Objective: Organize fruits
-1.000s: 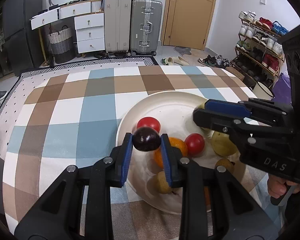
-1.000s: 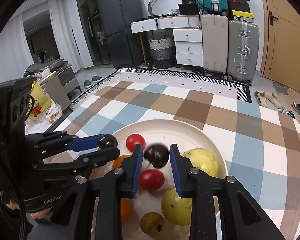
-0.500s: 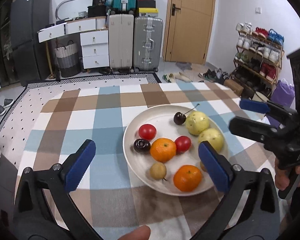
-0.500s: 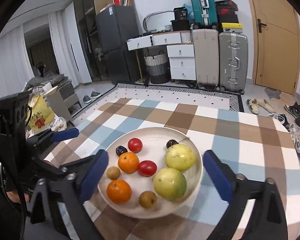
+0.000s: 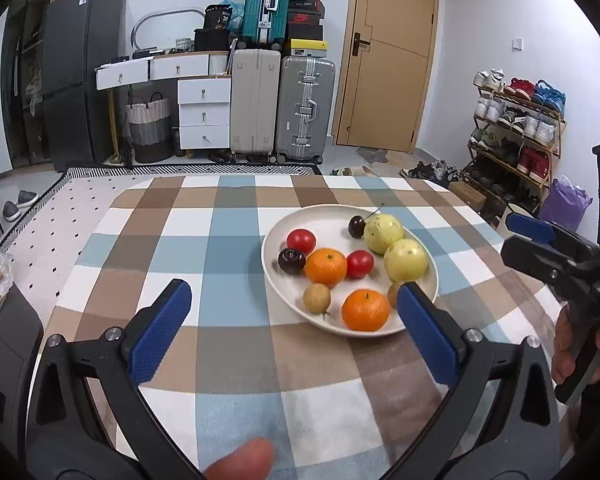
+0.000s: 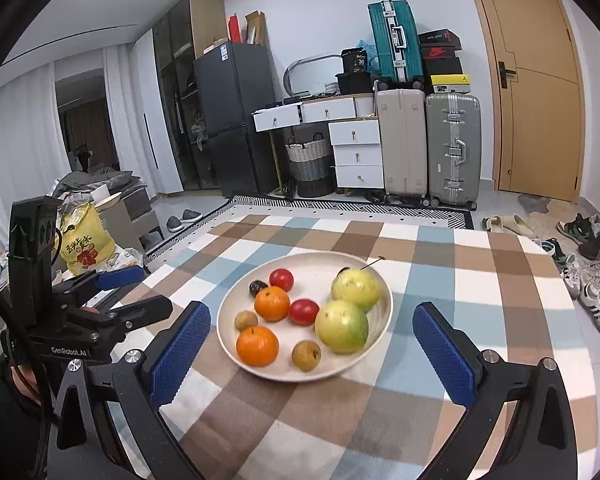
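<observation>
Your left hand-held gripper [image 5: 292, 328] stands with its jaws spread as wide as they go and nothing between the blue pads; they have just been opening. It sits back from the white plate [image 5: 272, 276], which rests on the checked cloth of the table [image 5: 228, 240] ahead and to the right of it. The right pad [image 5: 426, 336] overlaps the plate's near right rim in the view, hiding part of a small brown fruit.

Your right hand-held gripper [image 6: 312, 360] is also fully spread and empty, its jaws likewise just opened. From its camera the plate lies straight ahead, framed between the two pads and clear of both.

All the fruit is on the plate:
- two oranges [image 5: 326, 266], one central, one at the near rim
- two red tomatoes [image 5: 301, 240], one at the far left, one in the middle
- two large yellow-green fruits [image 5: 406, 260] on the right side, touching each other
- a dark cherry [image 5: 292, 261] at the left, just beside the central orange
- another dark cherry with its stem [image 5: 357, 226], against the far yellow-green fruit
- small brown fruits [image 5: 317, 298] along the near edge

Your fingertip [image 5: 240, 462] shows at the bottom of the left view.
</observation>
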`<state>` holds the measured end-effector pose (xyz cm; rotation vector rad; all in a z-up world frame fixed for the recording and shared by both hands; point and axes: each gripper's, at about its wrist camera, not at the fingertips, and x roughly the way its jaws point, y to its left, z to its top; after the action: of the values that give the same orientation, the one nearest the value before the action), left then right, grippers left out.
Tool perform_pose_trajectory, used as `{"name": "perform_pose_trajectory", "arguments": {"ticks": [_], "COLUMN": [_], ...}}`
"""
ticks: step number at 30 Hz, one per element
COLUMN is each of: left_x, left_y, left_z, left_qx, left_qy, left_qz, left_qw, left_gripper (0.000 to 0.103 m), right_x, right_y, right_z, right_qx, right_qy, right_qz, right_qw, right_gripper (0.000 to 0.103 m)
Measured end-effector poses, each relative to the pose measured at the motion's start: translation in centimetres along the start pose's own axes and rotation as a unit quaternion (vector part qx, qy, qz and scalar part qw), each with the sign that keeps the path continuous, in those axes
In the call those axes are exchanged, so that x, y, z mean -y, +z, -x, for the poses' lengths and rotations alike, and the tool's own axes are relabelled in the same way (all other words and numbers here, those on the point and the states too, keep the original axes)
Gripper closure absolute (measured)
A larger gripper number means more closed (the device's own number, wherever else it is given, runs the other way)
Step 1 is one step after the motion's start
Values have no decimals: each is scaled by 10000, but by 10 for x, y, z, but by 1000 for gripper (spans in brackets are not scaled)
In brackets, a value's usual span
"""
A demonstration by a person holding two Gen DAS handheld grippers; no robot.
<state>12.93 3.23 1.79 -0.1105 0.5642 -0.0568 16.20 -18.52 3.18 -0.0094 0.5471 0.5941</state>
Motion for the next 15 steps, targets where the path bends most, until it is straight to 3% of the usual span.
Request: {"name": "perform_pose_trajectory", "arguments": {"ticks": [7, 15], "left_x": [4, 8], "left_y": [-17, -21], "left_z": [2, 3], "left_qx": [318, 609], "left_qy": [40, 98], "left_qz": [-20, -39], "left_qw": [9995, 9981], "left_gripper": [1, 1], "right_x": [1, 3], "right_y": [-30, -35], "right_z": [-2, 0], "right_qx": [142, 386], "right_qy": [71, -7], "right_qz": [64, 127], "right_qw": [9999, 9992], "right_gripper": [0, 0]}}
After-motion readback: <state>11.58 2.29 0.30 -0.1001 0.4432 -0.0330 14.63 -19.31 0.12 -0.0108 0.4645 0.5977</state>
